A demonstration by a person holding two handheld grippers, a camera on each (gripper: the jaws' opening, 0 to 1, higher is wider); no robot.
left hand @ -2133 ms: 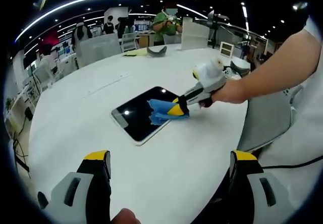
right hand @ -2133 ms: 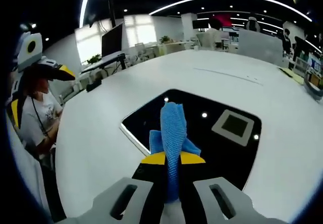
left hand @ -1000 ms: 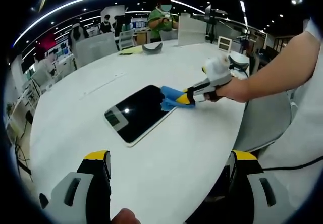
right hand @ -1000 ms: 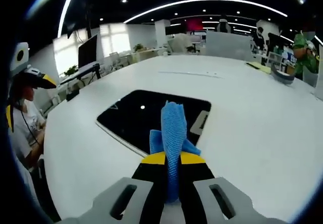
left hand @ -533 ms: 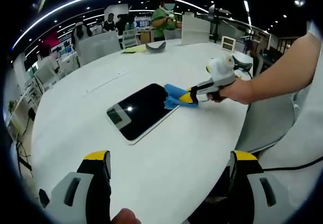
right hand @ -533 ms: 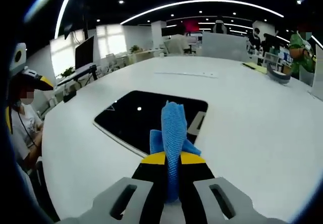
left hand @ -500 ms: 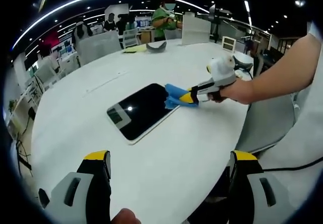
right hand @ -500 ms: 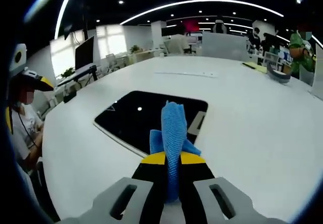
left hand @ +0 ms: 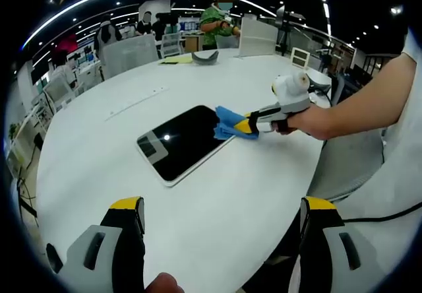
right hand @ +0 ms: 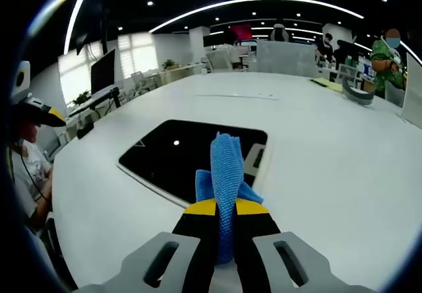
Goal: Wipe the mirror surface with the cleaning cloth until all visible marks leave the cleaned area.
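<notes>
The right gripper [right hand: 226,208] has its yellow-tipped jaws pressed together on a blue cleaning cloth [right hand: 226,174], which stands up in a fold between them. Just ahead of those jaws lies the mirror [right hand: 191,158], a dark rectangular slab flat on the round white table [right hand: 330,148], reflecting small ceiling lights. In the left gripper view, the cloth [left hand: 227,123] rests against the mirror's [left hand: 181,141] near edge, pinched by the right gripper [left hand: 249,125] in a person's hand [left hand: 300,118]. The left gripper [left hand: 221,240] hangs well back from the mirror, over the table's rim, its jaws spread wide with nothing between them. Beyond the mirror, at the table's far side, sits a grey curved object [left hand: 206,56].
</notes>
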